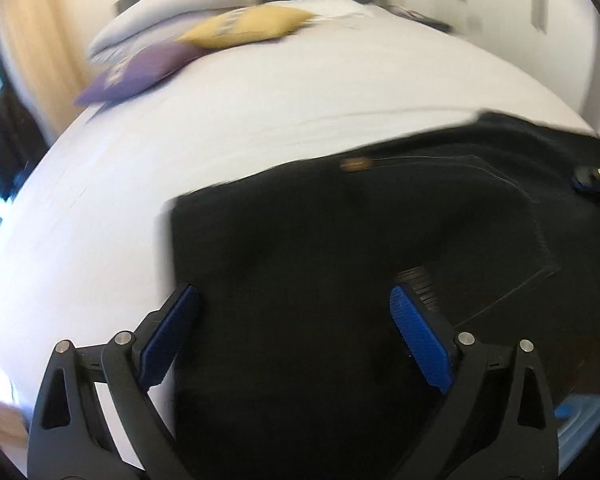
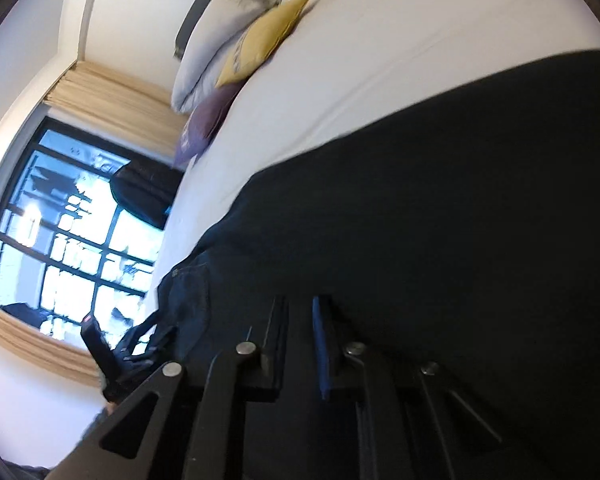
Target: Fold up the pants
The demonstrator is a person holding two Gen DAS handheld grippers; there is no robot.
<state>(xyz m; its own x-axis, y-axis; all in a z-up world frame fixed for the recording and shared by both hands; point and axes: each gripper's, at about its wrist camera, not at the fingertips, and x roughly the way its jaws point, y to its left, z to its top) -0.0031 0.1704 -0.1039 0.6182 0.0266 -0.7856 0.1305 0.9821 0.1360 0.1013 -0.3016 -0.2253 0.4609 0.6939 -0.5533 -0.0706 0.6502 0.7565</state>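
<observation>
The black pants (image 1: 340, 260) lie flat on the white bed (image 1: 260, 100), along its near edge and well apart from the purple pillow (image 1: 140, 70) and yellow pillow (image 1: 248, 26) at the head end. They look already doubled into a broad panel with a squared end toward the bed's left side; their long axis seems to run along the near edge, with a small tan label (image 1: 354, 165) on the far border. The left claw (image 1: 296, 300) hangs spread wide over that squared end, gripping nothing, probably poised to take the edge for another fold. The right claw (image 2: 300, 316) has its fingers drawn nearly together; dark cloth fills the narrow gap, but I cannot tell if it is pinched.
</observation>
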